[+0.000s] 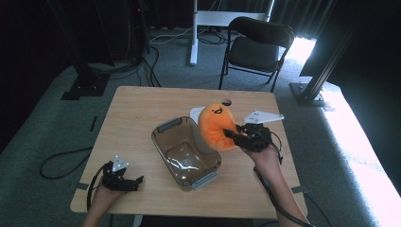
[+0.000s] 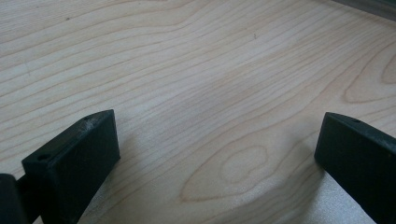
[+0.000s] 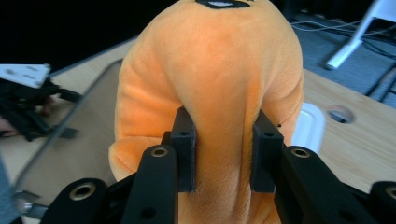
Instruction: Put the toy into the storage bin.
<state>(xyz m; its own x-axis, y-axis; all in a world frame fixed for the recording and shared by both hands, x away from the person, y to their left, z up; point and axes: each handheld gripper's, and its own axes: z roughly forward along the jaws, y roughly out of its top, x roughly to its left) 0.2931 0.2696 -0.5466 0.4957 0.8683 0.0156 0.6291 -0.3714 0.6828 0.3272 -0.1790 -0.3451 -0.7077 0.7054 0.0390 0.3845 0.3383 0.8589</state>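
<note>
An orange plush toy [image 1: 215, 126] with a small black face hangs above the table at the right rim of a clear brown plastic bin [image 1: 185, 152]. My right gripper [image 1: 235, 135] is shut on the plush [image 3: 219, 79]; in the right gripper view both jaws pinch a fold of its orange fabric. The bin [image 3: 70, 135] lies to the left behind the plush. My left gripper [image 1: 137, 181] rests near the table's front left corner, open, with bare wood [image 2: 205, 93] between its jaws.
A white lid [image 1: 196, 113] lies flat on the table behind the plush, near a round hole [image 1: 226, 101] in the tabletop. A black folding chair [image 1: 257, 47] stands beyond the table's far edge. Cables run on the carpet at the left.
</note>
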